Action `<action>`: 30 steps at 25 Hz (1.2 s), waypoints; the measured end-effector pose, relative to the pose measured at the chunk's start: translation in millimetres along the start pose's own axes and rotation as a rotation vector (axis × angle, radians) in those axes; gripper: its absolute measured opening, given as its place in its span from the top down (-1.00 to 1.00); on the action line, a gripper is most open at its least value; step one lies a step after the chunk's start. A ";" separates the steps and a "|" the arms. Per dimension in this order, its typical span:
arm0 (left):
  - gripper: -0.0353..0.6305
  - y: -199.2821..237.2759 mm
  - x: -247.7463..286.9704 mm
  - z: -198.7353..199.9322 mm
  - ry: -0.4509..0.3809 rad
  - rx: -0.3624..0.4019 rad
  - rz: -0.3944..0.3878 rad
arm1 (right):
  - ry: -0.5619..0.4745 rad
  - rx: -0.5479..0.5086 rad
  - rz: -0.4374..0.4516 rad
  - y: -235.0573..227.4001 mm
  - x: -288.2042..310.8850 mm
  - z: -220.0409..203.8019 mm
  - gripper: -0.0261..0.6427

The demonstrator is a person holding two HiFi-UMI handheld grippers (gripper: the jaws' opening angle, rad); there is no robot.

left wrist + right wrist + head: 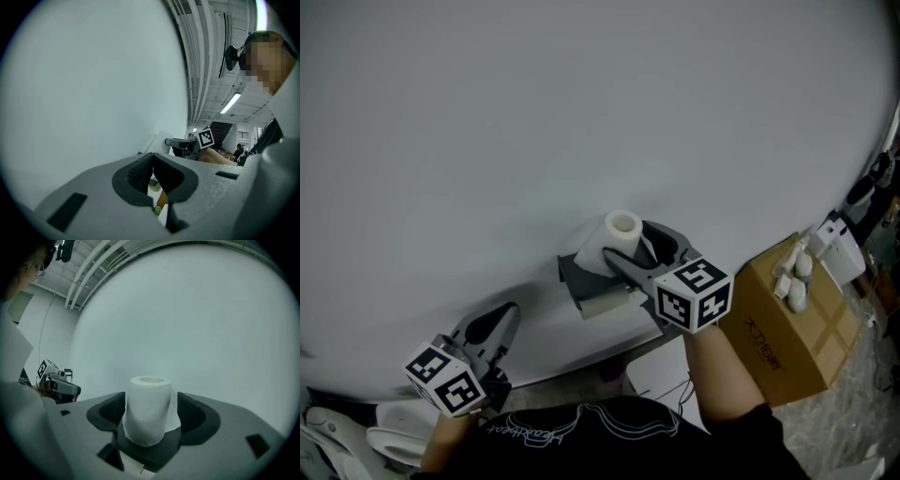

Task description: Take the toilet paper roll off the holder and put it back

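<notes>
Both jaws of the right tool are straddling the toilet paper roll unclenched; an off-centre squeeze is likely to tip it off the holder. Left tool is idling, clenched on nothing.

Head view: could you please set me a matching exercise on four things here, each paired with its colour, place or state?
Things:
1. roll
2. left claw
3. right claw
4. box

Descriptions:
a. brown, at the far right
b. shut, nothing in it
c. white, standing on the holder
d. jaws apart, either side of the roll

Pairs: 1-c, 2-b, 3-d, 4-a
</notes>
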State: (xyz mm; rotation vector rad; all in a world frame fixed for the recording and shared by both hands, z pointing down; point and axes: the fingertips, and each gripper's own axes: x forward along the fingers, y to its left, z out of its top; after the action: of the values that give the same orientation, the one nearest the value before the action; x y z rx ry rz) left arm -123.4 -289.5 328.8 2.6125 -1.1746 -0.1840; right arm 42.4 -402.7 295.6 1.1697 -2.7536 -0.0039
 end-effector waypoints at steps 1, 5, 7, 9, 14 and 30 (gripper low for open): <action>0.88 0.5 -1.1 0.3 -0.001 0.000 0.001 | 0.004 0.000 0.000 0.2 1.2 -0.4 -0.08; 0.88 3.5 -1.5 1.1 -0.009 -0.004 0.004 | 0.017 -0.001 -0.004 0.0 5.4 -2.5 0.00; 0.88 3.9 -0.8 1.7 -0.010 -0.002 0.003 | 0.023 0.000 -0.003 0.0 6.6 -3.4 0.04; 0.88 4.3 -0.7 1.5 -0.010 0.000 0.002 | 0.023 0.002 -0.005 0.6 7.0 -4.3 0.11; 0.88 4.0 -0.7 0.0 -0.005 0.003 0.001 | 0.015 0.001 -0.005 1.3 5.7 -3.3 0.14; 0.88 2.3 2.6 1.4 -0.002 0.006 -0.019 | -0.019 0.022 -0.007 3.0 0.6 4.4 0.13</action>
State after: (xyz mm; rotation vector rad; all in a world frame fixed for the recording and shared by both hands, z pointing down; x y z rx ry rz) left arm -123.6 -293.2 328.2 2.6295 -1.1529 -0.1868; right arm 39.2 -401.3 291.6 1.1914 -2.7723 0.0150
